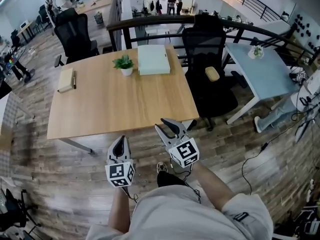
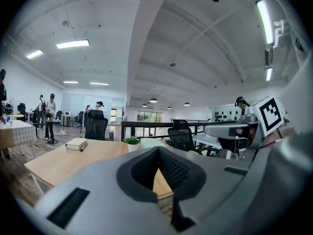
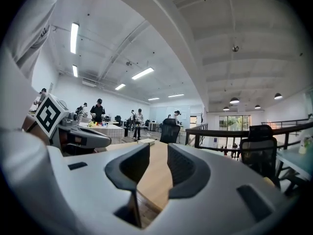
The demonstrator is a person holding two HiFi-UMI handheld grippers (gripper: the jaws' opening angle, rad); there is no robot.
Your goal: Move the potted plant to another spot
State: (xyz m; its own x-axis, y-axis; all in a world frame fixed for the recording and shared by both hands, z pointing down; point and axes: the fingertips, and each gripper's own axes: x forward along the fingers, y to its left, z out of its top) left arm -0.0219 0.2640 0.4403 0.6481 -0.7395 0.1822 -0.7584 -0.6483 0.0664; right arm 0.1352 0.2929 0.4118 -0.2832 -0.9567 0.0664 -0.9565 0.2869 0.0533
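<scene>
The potted plant (image 1: 124, 65), small and green in a white pot, stands on the far part of the wooden table (image 1: 120, 109), next to a flat white box (image 1: 153, 59). The left gripper view shows the plant (image 2: 132, 142) far off, beyond the jaws. Both grippers hover at the table's near edge, well short of the plant. My left gripper (image 1: 119, 141) (image 2: 159, 148) is shut, its tips meeting with nothing between them. My right gripper (image 1: 176, 123) (image 3: 159, 145) is open by a narrow gap, and that gap is empty.
A tan notebook with a pen (image 1: 66, 80) (image 2: 76, 143) lies at the table's left side. Black office chairs stand behind the table (image 1: 75, 34) and to its right (image 1: 210, 79). A light blue table (image 1: 265, 74) and a dark railing (image 1: 200, 20) lie beyond. People stand in the distance.
</scene>
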